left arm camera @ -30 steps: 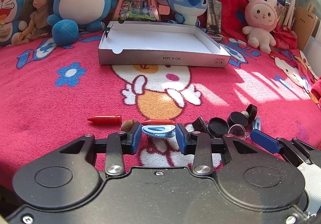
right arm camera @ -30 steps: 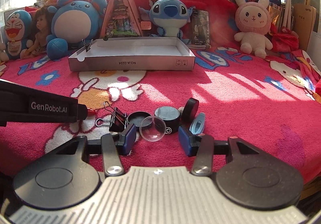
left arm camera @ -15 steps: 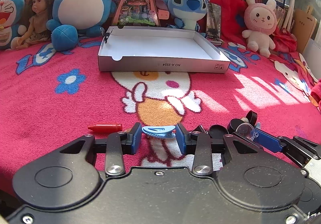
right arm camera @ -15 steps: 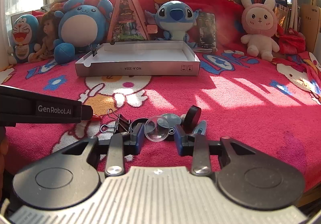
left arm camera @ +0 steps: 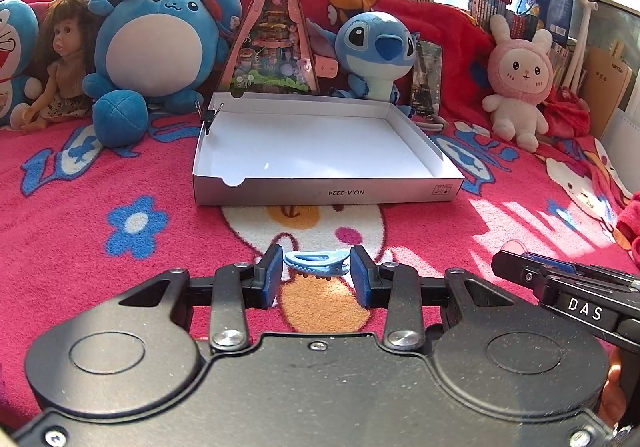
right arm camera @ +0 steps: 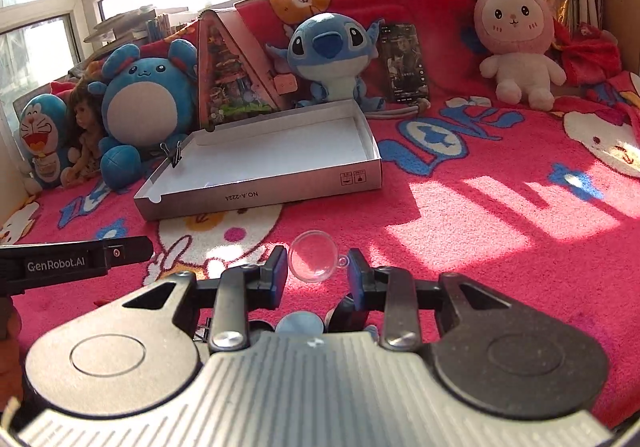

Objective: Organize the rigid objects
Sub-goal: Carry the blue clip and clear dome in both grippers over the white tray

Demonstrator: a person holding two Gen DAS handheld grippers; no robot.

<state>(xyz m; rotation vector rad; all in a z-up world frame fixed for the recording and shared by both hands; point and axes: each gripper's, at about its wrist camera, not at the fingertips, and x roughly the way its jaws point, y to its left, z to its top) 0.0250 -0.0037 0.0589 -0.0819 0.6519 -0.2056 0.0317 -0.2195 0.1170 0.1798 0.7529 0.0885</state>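
Note:
My left gripper (left arm camera: 316, 274) is shut on a blue hair clip (left arm camera: 316, 262), held crosswise above the red blanket. My right gripper (right arm camera: 317, 267) is shut on a clear plastic half-dome (right arm camera: 313, 255) with a small tab. An open white cardboard box (left arm camera: 320, 189) lies ahead on the blanket, with a black binder clip (left arm camera: 209, 115) on its left wall. The same box (right arm camera: 256, 195) shows in the right wrist view. Below the right gripper, dark round lids (right arm camera: 300, 323) lie on the blanket, mostly hidden. The right gripper's side (left arm camera: 568, 287) shows at the left view's right edge.
Plush toys line the back: a blue round one (left arm camera: 160, 43), a blue alien one (left arm camera: 376, 51), a pink bunny (left arm camera: 518, 87) and a doll (left arm camera: 60, 59). A triangular toy house (left arm camera: 276, 35) stands behind the box. The left gripper's arm (right arm camera: 72, 265) crosses at the right view's left.
My right gripper closed on the clear half-dome and lifted it off the blanket. Both grippers rose and moved toward the box; the left one kept its grip on the hair clip.

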